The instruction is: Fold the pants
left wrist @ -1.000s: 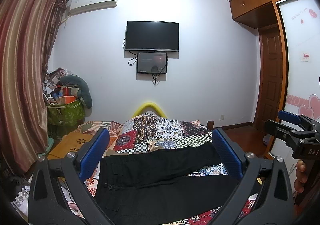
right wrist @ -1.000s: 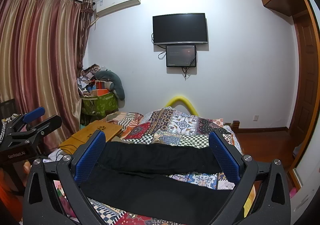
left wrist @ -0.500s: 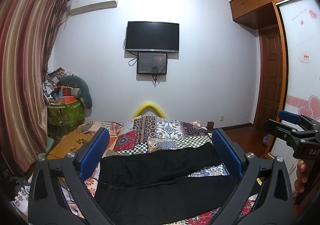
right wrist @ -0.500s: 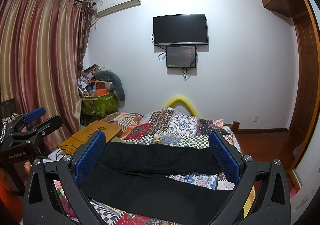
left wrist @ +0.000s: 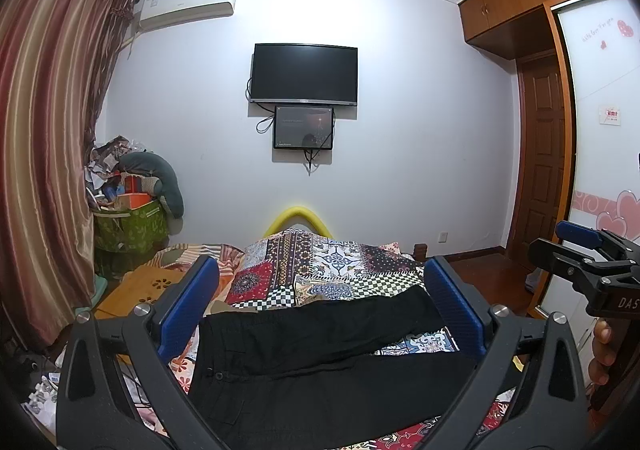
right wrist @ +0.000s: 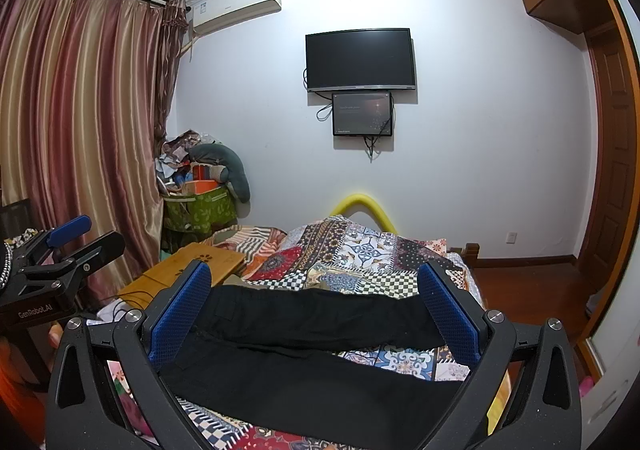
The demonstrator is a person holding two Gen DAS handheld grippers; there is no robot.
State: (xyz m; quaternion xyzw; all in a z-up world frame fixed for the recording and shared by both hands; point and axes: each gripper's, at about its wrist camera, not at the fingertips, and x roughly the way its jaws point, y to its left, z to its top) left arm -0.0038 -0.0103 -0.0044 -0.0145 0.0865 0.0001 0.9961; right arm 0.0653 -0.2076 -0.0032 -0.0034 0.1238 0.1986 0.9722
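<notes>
Pants (left wrist: 320, 366), black, spread flat across patchwork bedspread (left wrist: 340, 266), lower centre of frame, legs toward the right. Left gripper (left wrist: 320, 310) and right gripper (right wrist: 316, 306) level above them, jaws wide apart, holding nothing

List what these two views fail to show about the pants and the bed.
- Left wrist view: pants near edge, hidden by left tongs frame and cut by the picture's bottom.
- Right wrist view: cuff ends hidden behind right tongs finger.
- Both: bed edges, cut off.

One pants (left wrist: 320, 362), two screens (left wrist: 304, 76) (both wall-mounted), two grippers (left wrist: 320, 310).
</notes>
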